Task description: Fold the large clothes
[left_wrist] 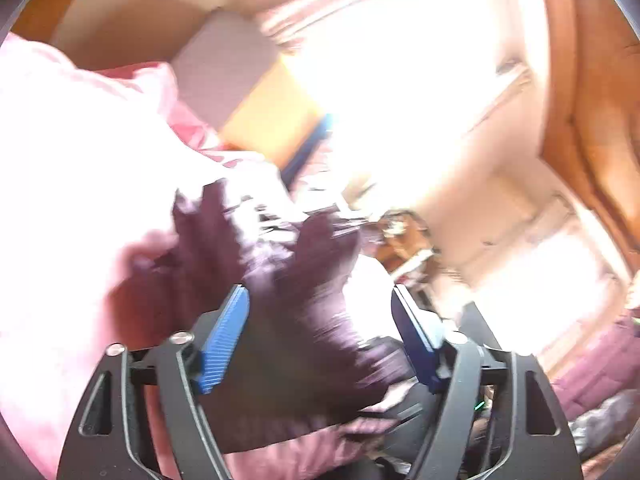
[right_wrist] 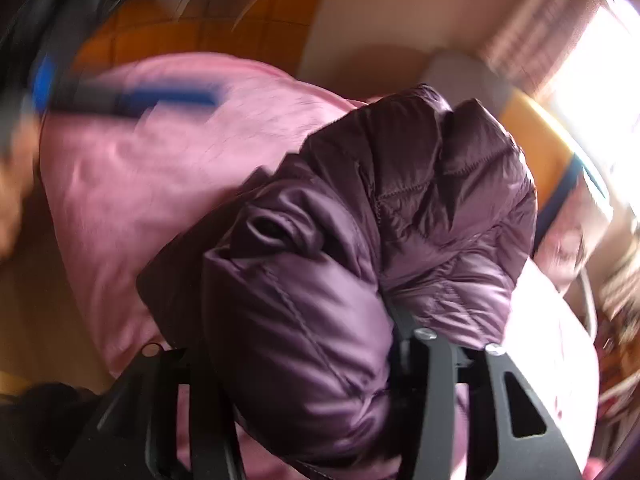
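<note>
A dark purple puffer jacket (right_wrist: 360, 248) is bunched up over my right gripper (right_wrist: 316, 344), whose fingertips are hidden under the padded cloth. In the left wrist view the same jacket (left_wrist: 288, 300) hangs blurred between the blue pads of my left gripper (left_wrist: 320, 308), whose fingers stand wide apart. Whether the cloth touches the left pad (left_wrist: 224, 340) is unclear. The left gripper also shows as a blurred blue and black shape in the right wrist view (right_wrist: 120, 98), above the pink bedding.
Pink bedding (right_wrist: 160, 184) covers the bed under the jacket, and shows overexposed in the left wrist view (left_wrist: 72, 184). A bright window (left_wrist: 400, 80) washes out the room behind. An orange wooden headboard or cupboard (right_wrist: 192, 28) stands at the back. Clutter (left_wrist: 408, 248) lies by the bedside.
</note>
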### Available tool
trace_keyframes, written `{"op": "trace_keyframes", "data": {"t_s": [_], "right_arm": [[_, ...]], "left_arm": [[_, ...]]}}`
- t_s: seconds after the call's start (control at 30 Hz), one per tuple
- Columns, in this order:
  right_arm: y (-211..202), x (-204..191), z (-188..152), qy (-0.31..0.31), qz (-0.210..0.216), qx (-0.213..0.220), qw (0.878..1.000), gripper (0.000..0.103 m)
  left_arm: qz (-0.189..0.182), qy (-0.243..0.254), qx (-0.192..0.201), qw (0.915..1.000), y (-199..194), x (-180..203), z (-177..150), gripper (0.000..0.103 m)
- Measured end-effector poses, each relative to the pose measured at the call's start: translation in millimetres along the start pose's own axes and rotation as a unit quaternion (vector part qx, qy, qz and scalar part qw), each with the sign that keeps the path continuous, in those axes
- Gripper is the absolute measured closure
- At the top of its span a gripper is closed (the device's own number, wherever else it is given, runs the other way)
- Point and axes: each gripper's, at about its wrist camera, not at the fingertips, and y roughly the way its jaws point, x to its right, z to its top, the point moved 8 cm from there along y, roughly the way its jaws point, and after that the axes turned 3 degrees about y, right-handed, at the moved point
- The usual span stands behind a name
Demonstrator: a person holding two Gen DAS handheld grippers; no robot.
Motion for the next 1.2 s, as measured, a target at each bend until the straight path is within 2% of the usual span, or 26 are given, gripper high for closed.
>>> {"op": "trace_keyframes", "data": {"t_s": [0.07,0.2,0.27,0.33,0.37,0.4,0.5,0.53,0.6,0.7,0.77,0.8,0.83,0.87,0.93,0.97,1.0,1.07,1.17,1.2], "right_arm": [[4.2,-15.5,-3.9,-0.024,-0.017,0.028,0.999,0.042],[2.6,-27.5,-9.8,-0.036,-0.034,0.060,0.997,0.035],[-5.4,-33.3,-13.3,-0.025,-0.015,0.073,0.997,0.032],[-8.2,-32.4,-11.2,-0.021,0.000,0.083,0.996,0.026],[-10.0,-31.8,-11.8,-0.019,0.005,0.086,0.996,0.025],[-11.3,-30.6,-10.2,-0.014,0.012,0.090,0.996,0.022],[-24.5,-19.8,-7.0,0.023,0.069,0.103,0.992,0.016],[-33.1,-13.6,-7.3,0.041,0.102,0.108,0.988,0.013],[-48.5,-1.5,-10.1,0.076,0.168,0.108,0.977,0.006],[-73.6,30.2,-19.4,0.150,0.271,0.106,0.945,0.006],[-85.8,66.8,-27.6,0.211,0.293,0.124,0.924,0.008],[-87.7,84.1,-32.5,0.233,0.286,0.131,0.920,0.016],[-84.4,101.2,-37.6,0.248,0.263,0.131,0.923,0.024],[-78.1,110.9,-40.0,0.256,0.240,0.127,0.928,0.028],[-61.5,118.3,-45.9,0.262,0.211,0.109,0.935,0.036],[-54.0,113.8,-47.8,0.257,0.208,0.098,0.939,0.038],[-47.3,108.8,-49.8,0.249,0.207,0.089,0.942,0.040],[-38.6,87.2,-47.7,0.228,0.199,0.084,0.949,0.040],[-32.6,60.9,-40.1,0.217,0.195,0.089,0.952,0.040],[-29.5,53.0,-36.8,0.208,0.188,0.087,0.956,0.040]], "left_arm": [[-0.005,0.011,-0.006,0.9999,7.4,9.1,6.4,0.018],[0.009,0.044,-0.079,0.9958,42.3,14.6,13.6,0.012],[0.041,0.053,-0.104,0.9923,62.0,9.5,15.1,0.012],[0.057,0.046,-0.131,0.9887,80.0,6.2,9.7,0.014],[0.065,0.044,-0.140,0.9871,86.8,1.7,7.2,0.031],[0.085,0.051,-0.153,0.9832,93.0,-2.9,6.6,0.055],[0.132,0.049,-0.175,0.9744,103.4,-19.8,3.5,0.082],[0.141,0.047,-0.178,0.9728,105.6,-24.3,3.5,0.083],[0.142,0.033,-0.178,0.9732,107.5,-30.9,5.8,0.083],[0.143,0.032,-0.173,0.9740,111.2,-30.6,11.7,0.083],[0.140,0.032,-0.171,0.9748,108.2,-26.2,10.6,0.083],[0.131,0.024,-0.166,0.9770,105.2,-23.9,11.6,0.083],[0.123,0.015,-0.161,0.9792,103.6,-22.4,13.2,0.083],[0.119,0.004,-0.154,0.9809,103.2,-22.6,15.6,0.080],[0.104,-0.024,-0.141,0.9843,100.9,-23.5,20.2,0.061],[0.092,-0.037,-0.137,0.9857,101.0,-21.5,22.0,0.046],[0.084,-0.046,-0.132,0.9865,101.8,-18.7,24.8,0.038],[0.089,-0.038,-0.133,0.9864,103.8,-15.2,27.0,0.036],[0.115,-0.028,-0.140,0.9830,111.6,-17.4,27.7,0.032],[0.122,-0.023,-0.149,0.9810,116.0,-18.6,25.8,0.038]]}}
